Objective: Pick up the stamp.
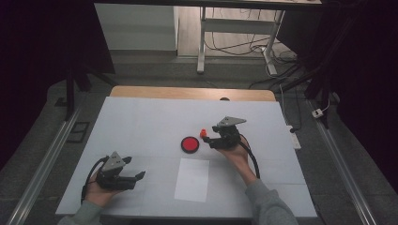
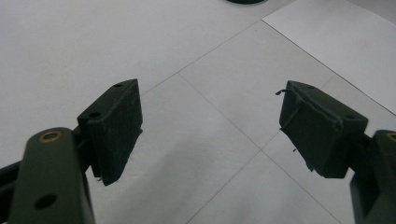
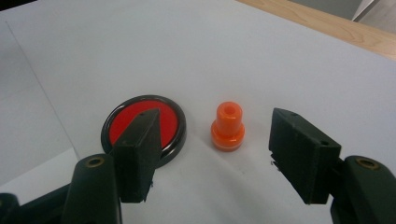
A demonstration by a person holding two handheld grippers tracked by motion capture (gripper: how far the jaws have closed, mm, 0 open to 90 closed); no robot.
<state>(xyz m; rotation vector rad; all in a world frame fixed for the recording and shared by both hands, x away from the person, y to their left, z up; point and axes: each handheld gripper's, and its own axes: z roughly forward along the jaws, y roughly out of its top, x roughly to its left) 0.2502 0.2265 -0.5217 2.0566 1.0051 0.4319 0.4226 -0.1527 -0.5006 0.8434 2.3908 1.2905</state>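
A small orange knob-shaped piece (image 3: 228, 126) stands upright on the white table, also seen from above (image 1: 203, 133). Beside it lies a round red disc with a black rim (image 3: 144, 123), (image 1: 190, 144). My right gripper (image 3: 215, 156), (image 1: 211, 139) points at the orange piece with its jaws apart; the piece stands just beyond the tips, between their lines, touching neither. The near jaw partly covers the disc. My left gripper (image 2: 210, 128), (image 1: 136, 177) rests at the table's front left, open over bare table.
A white paper sheet (image 1: 192, 179) lies near the front edge, between the hands. The white table cover (image 1: 141, 122) ends at a wooden strip (image 1: 187, 92) at the back. Desk legs and cables stand on the floor beyond.
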